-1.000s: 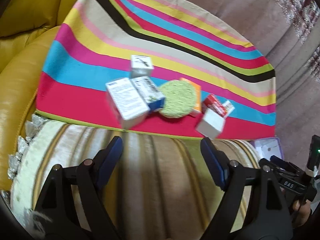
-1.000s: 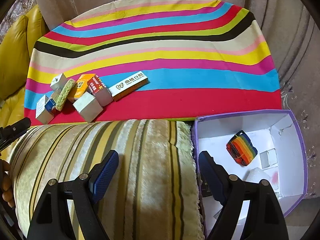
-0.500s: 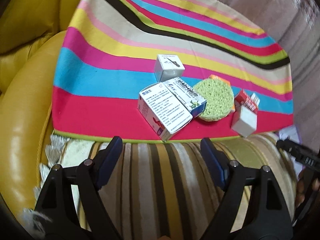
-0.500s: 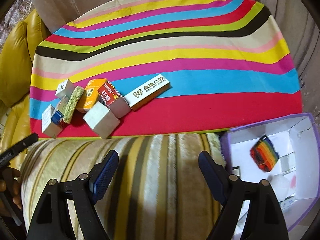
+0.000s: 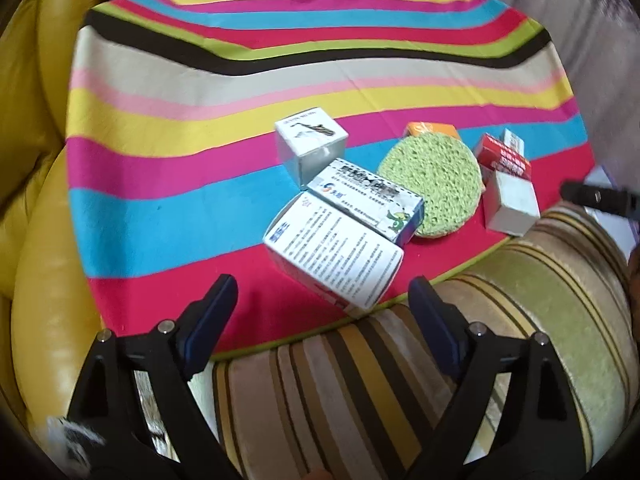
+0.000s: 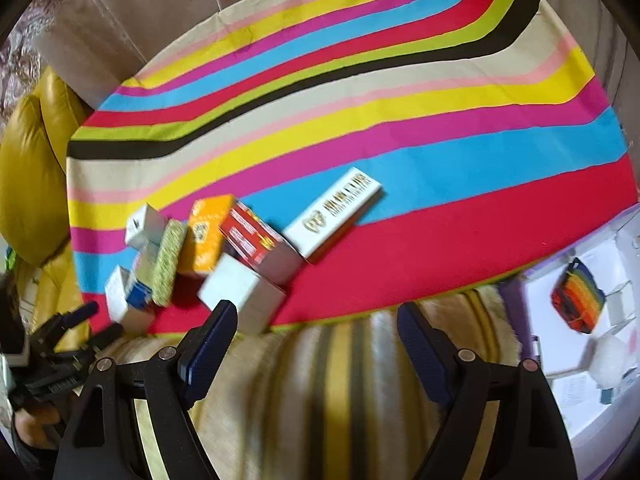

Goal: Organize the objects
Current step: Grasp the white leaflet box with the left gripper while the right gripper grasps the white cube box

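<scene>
Several small boxes lie clustered on a striped cloth [image 5: 160, 208]. Nearest my left gripper [image 5: 324, 308] is a white medicine box with blue print [image 5: 336, 248], just beyond the fingertips; the jaws are opening and hold nothing. Behind it lie a blue-and-white box [image 5: 366, 198], a small white cube box [image 5: 310, 142], a round green sponge [image 5: 434, 186], a red box [image 5: 502, 156] and a plain white box [image 5: 512, 202]. My right gripper [image 6: 316, 326] is open and empty, close to the plain white box [image 6: 240, 294]. Beyond are the red box [image 6: 254, 236], an orange box [image 6: 208, 232] and a long white box [image 6: 334, 212].
A purple-edged white bin [image 6: 580, 364] at the right holds a rainbow-coloured item [image 6: 578, 306] and small white things. A striped plush cushion [image 5: 400, 400] lies under both grippers. A yellow leather sofa [image 5: 36, 240] borders the left. The left gripper [image 6: 60, 344] shows in the right wrist view.
Both grippers have moved toward the cloth, so the boxes look nearer. The left gripper has rolled and its jaws stand wider. The bin has slid to the right edge of the right wrist view.
</scene>
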### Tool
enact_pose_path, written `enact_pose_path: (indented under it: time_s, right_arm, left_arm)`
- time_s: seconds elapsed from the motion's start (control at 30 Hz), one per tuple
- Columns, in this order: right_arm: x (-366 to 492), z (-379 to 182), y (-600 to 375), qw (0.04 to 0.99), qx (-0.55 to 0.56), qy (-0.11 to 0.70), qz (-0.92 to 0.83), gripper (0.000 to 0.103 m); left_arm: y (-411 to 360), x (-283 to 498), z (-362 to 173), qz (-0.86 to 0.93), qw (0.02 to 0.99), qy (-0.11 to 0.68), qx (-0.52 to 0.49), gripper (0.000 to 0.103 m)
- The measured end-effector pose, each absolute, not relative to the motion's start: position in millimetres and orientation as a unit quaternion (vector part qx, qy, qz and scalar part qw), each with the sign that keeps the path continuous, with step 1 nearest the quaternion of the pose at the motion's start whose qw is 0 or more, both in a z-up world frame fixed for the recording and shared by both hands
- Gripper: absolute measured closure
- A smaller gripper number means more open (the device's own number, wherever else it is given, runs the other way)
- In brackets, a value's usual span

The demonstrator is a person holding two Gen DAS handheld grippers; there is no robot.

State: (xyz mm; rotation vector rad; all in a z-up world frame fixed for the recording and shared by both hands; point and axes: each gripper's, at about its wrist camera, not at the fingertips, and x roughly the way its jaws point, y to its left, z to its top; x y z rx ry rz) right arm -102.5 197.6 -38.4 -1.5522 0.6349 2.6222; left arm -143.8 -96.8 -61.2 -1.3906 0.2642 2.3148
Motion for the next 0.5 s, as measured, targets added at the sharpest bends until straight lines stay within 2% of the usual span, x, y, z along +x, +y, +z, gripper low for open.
enact_pose_path:
  time_s: [0.2, 0.5]
  right_arm:
    - [-118.0, -42.3, 187.2, 0.01, -0.497, 0.234, 0.836, 0.02]
    - [-137.2, -51.3, 152.8, 0.025, -0.527, 0.189, 0.828, 0.02]
  left_arm:
    - [-92.6, -151.4, -60.6, 0.832, 0.224, 0.123, -0.492, 0.014]
    - [-90.5, -160.6, -70.9, 0.824, 0.243, 0.125, -0.496, 0.016]
